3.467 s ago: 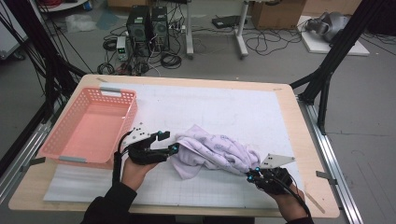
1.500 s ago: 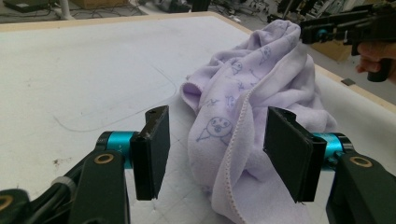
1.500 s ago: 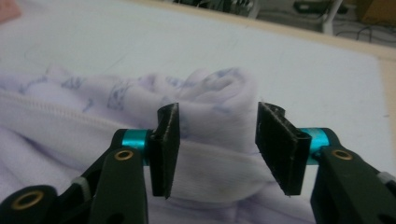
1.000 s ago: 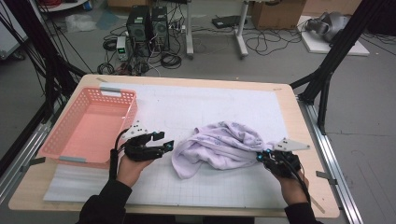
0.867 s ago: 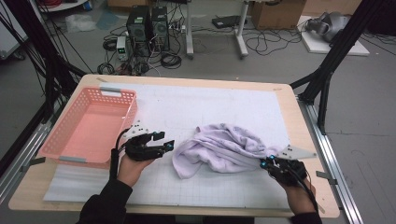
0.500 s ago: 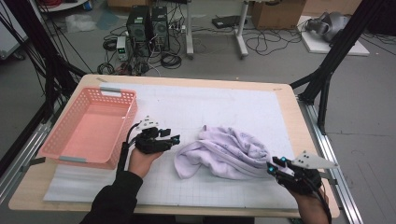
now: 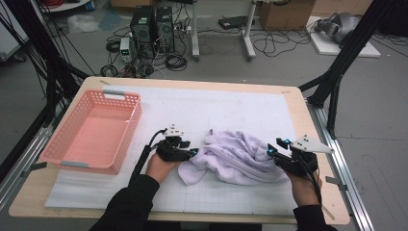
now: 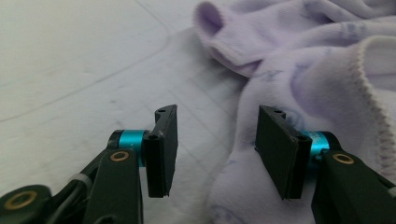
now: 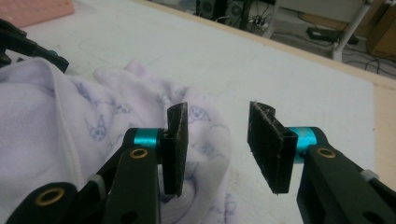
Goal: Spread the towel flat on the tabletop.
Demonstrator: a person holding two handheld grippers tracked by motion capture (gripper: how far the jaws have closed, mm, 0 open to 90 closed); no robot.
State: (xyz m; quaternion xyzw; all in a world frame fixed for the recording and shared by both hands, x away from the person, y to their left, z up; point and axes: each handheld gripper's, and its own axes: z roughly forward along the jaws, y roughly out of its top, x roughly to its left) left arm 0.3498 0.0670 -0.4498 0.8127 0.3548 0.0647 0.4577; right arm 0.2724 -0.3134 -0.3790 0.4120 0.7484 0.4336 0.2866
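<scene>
Your lilac garment (image 7: pixel 240 158) lies crumpled on the white mat (image 7: pixel 231 108) of the worktop (image 7: pixel 298 103), between your two hands and well apart from the pink basket (image 7: pixel 94 130) at the left. Your left tongs (image 8: pixel 212 142) sit low at the garment's left edge, jaws apart and just now narrowing, cloth lying under and between them but not pinched. Your right tongs (image 9: pixel 217 140) are at the garment's right edge, released, jaws just now widening, the fabric below them, nothing gripped.
</scene>
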